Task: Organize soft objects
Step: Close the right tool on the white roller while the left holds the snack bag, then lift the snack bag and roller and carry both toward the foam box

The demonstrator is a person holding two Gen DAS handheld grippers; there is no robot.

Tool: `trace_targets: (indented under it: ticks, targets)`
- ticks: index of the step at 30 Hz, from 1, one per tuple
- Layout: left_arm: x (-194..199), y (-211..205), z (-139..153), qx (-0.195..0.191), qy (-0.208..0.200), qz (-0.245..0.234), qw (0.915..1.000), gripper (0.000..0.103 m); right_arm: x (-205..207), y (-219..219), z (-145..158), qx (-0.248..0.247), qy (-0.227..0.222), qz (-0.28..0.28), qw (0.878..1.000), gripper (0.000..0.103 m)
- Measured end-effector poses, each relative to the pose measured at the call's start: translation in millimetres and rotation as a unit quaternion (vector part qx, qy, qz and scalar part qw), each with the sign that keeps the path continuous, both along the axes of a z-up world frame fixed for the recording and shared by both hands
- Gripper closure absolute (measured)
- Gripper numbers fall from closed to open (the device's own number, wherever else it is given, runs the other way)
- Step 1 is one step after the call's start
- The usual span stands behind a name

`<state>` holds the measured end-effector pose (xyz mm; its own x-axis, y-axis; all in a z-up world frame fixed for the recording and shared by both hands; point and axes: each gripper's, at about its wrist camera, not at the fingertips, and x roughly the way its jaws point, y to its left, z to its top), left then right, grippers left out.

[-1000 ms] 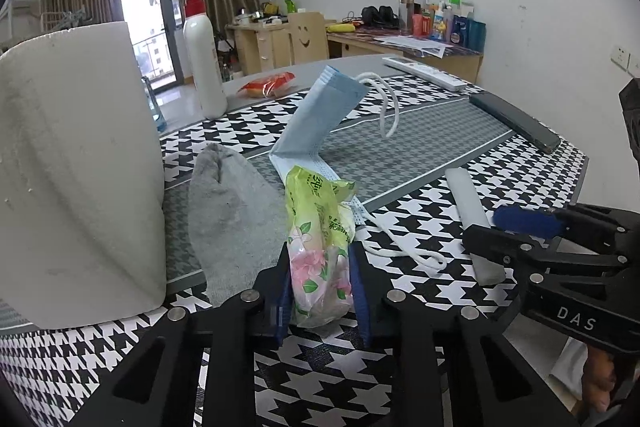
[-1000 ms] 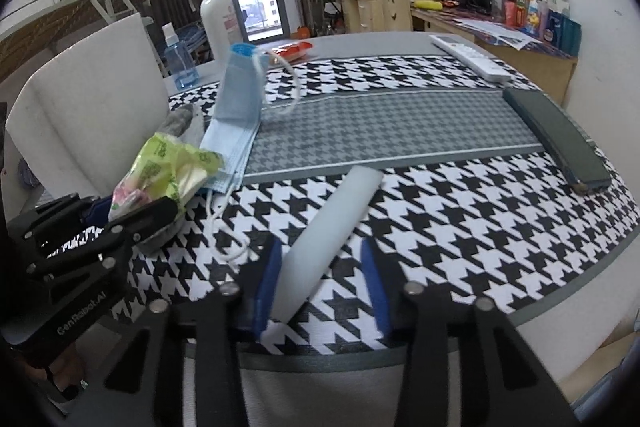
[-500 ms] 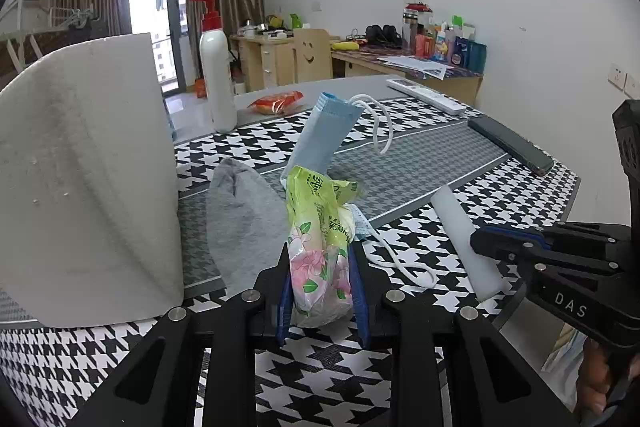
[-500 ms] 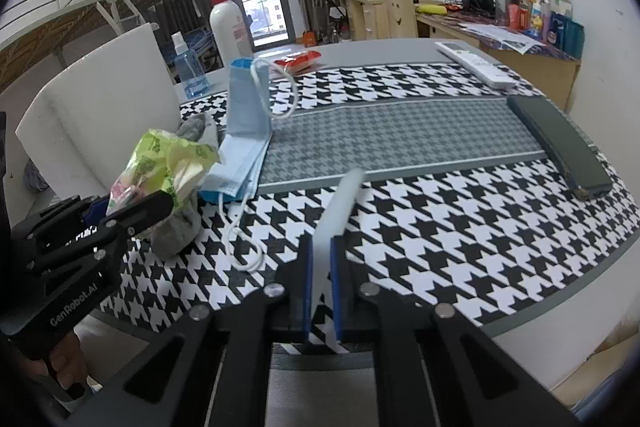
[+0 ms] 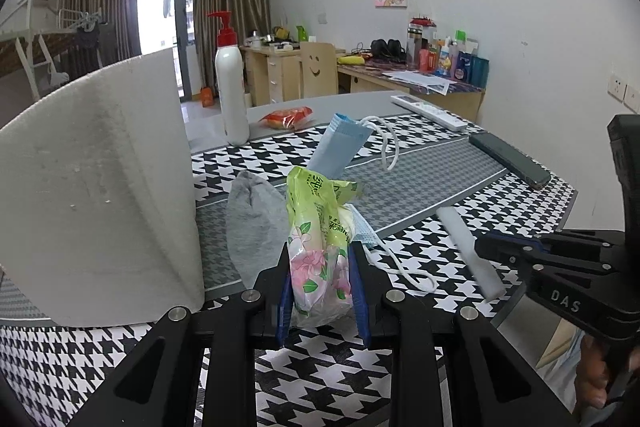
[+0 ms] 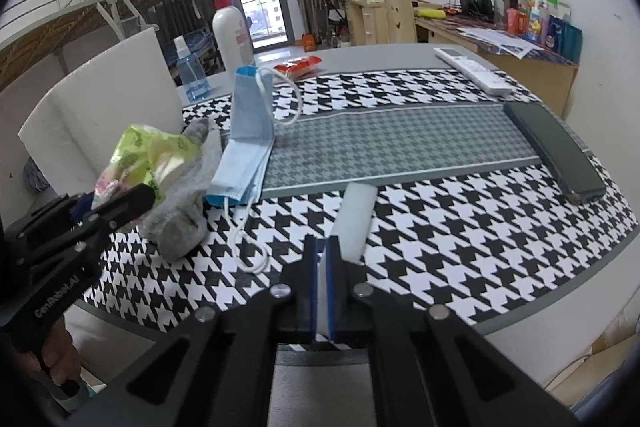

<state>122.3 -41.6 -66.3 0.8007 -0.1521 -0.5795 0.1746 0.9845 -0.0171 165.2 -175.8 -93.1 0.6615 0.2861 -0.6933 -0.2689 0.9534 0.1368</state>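
Observation:
My left gripper [image 5: 322, 263] is shut on a green flowered tissue pack [image 5: 322, 227] and holds it upright above the table's near edge; the pack also shows in the right wrist view [image 6: 140, 163]. My right gripper [image 6: 321, 259] is shut on the near end of a white foam strip [image 6: 356, 219], which also shows in the left wrist view [image 5: 466, 251]. A grey sock [image 5: 250, 223] and a blue face mask [image 5: 340, 147] with white ear loops lie behind the pack.
A large white paper roll [image 5: 92, 195] stands at the left. A white pump bottle [image 5: 231, 87], a red snack packet [image 5: 286, 117], a white remote [image 5: 428, 111] and a dark case [image 5: 508, 159] sit on the houndstooth table [image 5: 420, 179]. A blue bottle [image 6: 190, 71] stands behind the roll.
My right gripper has closed on the foam strip and squeezed its near end flat. My left gripper has lifted the tissue pack slightly and drawn back from the table.

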Motion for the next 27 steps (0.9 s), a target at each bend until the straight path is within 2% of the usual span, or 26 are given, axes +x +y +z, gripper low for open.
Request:
trace_targets:
  ticks: [3, 5, 7, 17, 20, 24, 26, 27]
  targets:
    - [-1.2, 1.1, 0.1, -0.001, -0.001, 0.004, 1.0000, 0.076, 1.4, 1.5, -1.3, 0.005, 0.005, 0.000, 1.000, 0.082]
    - [-2.4, 2.8, 0.7, -0.002, -0.002, 0.007, 1.0000, 0.076, -0.1, 2.8, 0.0, 0.004, -0.005, 0.000, 1.000, 0.056]
    - [-2.1, 4.2, 1.4, -0.002, -0.004, 0.008, 1.0000, 0.076, -2.5, 4.1, 1.7, 0.005, -0.016, 0.001, 1.000, 0.048]
    - [-5.8, 7.9, 3.8, -0.006, -0.011, 0.011, 0.9999, 0.076, 10.9, 8.2, -12.6, -0.025, 0.018, -0.045, 0.999, 0.049]
    - [-6.6, 9.9, 4.3, -0.008, -0.010, 0.012, 0.9998, 0.076, 13.6, 8.2, -14.7, -0.033, 0.021, -0.064, 0.997, 0.062]
    - [-7.3, 12.1, 5.7, -0.008, -0.011, 0.013, 0.9998, 0.076, 12.7, 10.2, -14.2, -0.049, 0.021, -0.076, 0.996, 0.071]
    - [-6.9, 13.4, 6.6, -0.009, -0.013, 0.013, 0.9998, 0.076, 11.1, 14.0, -14.1, -0.053, 0.022, -0.073, 0.996, 0.078]
    - [-7.2, 13.3, 6.8, -0.009, -0.013, 0.013, 0.9998, 0.076, 10.7, 15.9, -14.4, -0.057, 0.022, -0.076, 0.995, 0.078]
